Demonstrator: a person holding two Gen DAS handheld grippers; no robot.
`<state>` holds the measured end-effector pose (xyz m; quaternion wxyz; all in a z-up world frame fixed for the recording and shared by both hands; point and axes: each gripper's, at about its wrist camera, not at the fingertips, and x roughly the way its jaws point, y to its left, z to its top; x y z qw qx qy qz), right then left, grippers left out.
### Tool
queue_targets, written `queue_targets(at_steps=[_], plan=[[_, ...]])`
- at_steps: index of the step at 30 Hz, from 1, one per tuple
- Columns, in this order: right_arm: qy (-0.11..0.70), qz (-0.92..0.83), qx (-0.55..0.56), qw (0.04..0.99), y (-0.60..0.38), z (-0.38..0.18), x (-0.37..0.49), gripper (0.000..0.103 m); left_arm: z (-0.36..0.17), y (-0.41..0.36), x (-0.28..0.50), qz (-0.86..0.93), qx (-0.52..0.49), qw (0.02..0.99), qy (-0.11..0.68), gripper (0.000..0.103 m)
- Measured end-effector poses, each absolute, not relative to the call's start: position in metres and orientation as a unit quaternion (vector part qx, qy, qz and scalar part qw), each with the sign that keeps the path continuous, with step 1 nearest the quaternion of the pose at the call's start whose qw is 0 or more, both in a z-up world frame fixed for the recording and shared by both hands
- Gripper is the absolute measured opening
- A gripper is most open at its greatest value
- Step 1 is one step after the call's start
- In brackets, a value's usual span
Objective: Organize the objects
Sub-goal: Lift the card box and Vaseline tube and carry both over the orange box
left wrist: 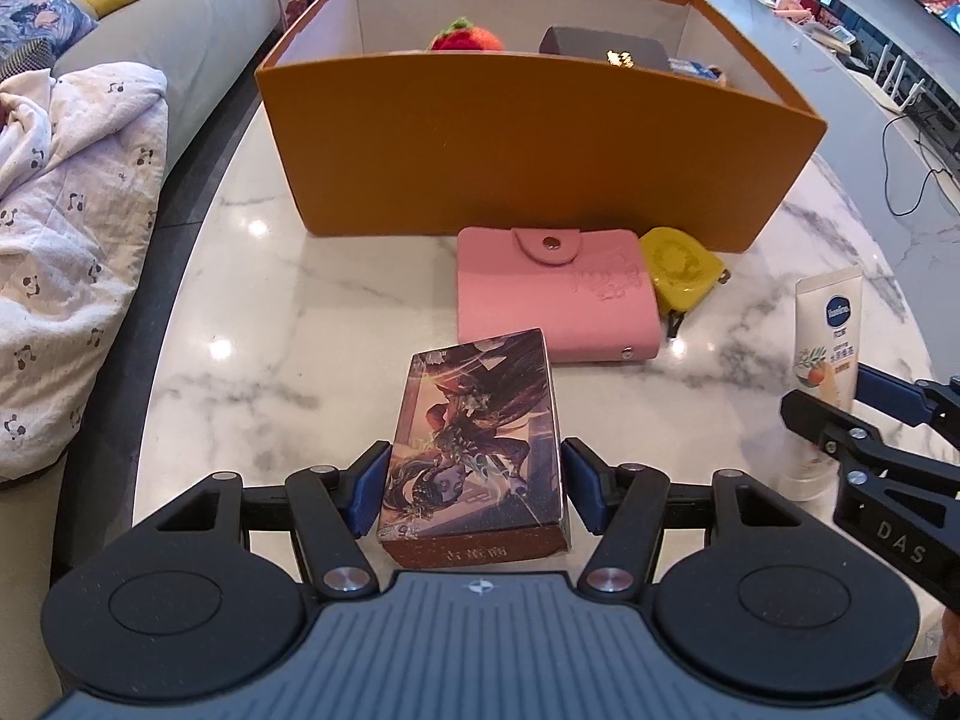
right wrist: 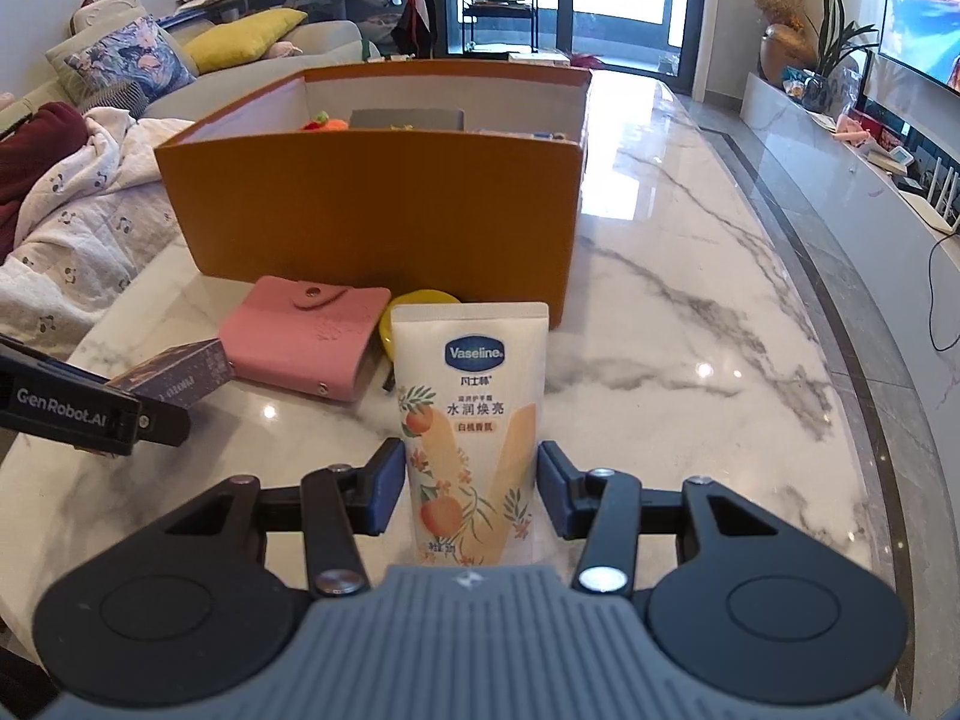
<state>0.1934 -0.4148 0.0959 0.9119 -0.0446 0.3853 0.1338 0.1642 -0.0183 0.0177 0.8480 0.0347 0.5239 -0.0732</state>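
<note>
My left gripper [left wrist: 474,492] is shut on an illustrated card box [left wrist: 474,438], one blue pad on each long side, just above the marble table [left wrist: 270,330]. My right gripper [right wrist: 465,486] is shut on a white Vaseline hand-cream tube [right wrist: 468,420], which stands upright between its pads; the same tube [left wrist: 831,330] shows at the right edge of the left wrist view. An open orange storage box [left wrist: 540,138] stands behind. It holds a red strawberry toy [left wrist: 468,36] and a grey case [left wrist: 606,45]. A pink snap wallet [left wrist: 552,294] and a yellow tape measure [left wrist: 681,270] lie in front of it.
A sofa with a panda-print blanket [left wrist: 78,240] and cushions runs along the table's left edge. On the right, past the table's rim, are a low TV cabinet [right wrist: 870,168] and a trailing cable [right wrist: 936,300]. Bare marble [right wrist: 690,330] stretches right of the orange box.
</note>
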Motion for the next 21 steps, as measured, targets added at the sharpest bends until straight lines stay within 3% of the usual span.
queue_targets(at_steps=[10,21], plan=[[0.368,0.155,-0.033,0.916,-0.410,0.109,0.189,0.050,0.033,-0.022,0.162,-0.081,0.034,0.861,0.501,0.071],[0.326,0.189,-0.008,0.926,-0.399,0.160,0.200,0.049,0.073,-0.026,0.184,-0.079,0.026,0.884,0.459,0.071]])
